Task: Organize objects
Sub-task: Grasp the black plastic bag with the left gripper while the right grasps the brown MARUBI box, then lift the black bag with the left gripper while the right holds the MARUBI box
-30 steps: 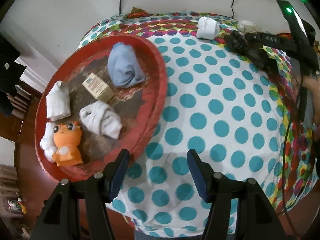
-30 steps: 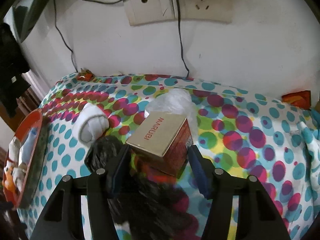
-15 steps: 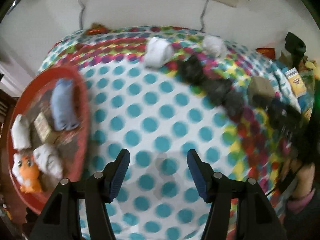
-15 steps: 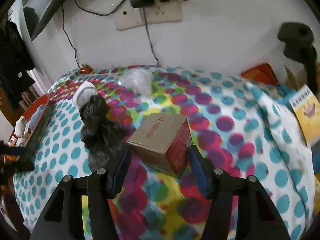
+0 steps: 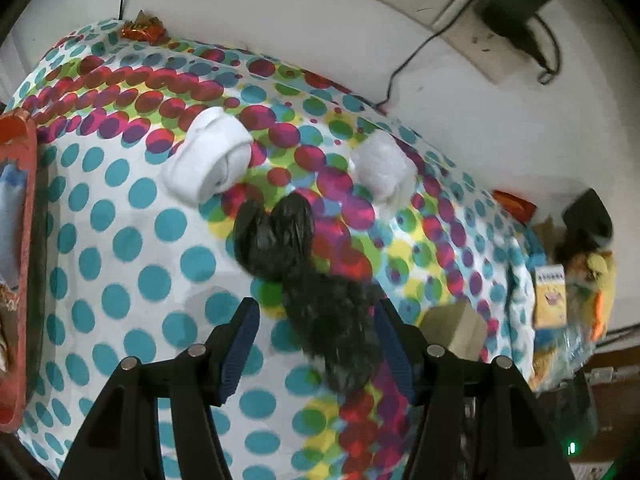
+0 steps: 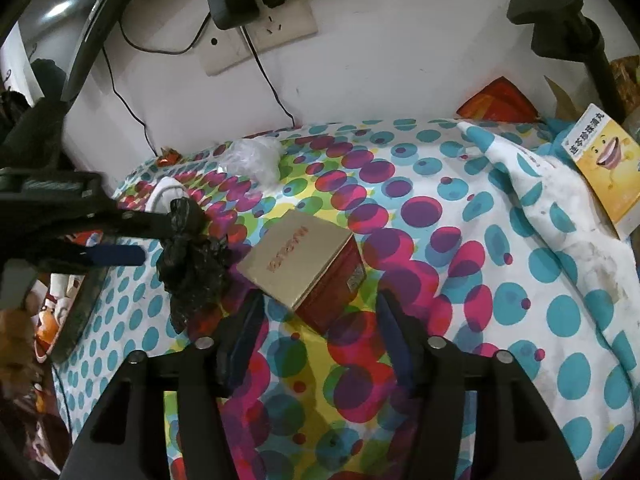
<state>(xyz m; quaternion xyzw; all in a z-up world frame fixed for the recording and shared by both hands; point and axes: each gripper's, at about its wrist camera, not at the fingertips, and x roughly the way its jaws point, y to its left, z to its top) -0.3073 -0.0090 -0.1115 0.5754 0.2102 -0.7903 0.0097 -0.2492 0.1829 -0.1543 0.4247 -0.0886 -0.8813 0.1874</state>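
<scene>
Straddling the near end of the black bag, the left gripper gapes, holding nothing; the bag stretches away between its fingers.

The right gripper gapes empty before the box.

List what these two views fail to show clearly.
- Red tray: cut off by the left wrist view's edge, contents mostly unseen.
- Black bag: near end motion-blurred, so contact with the left jaws is unclear.
- Box: lid lettering unreadable in the right wrist view.
</scene>
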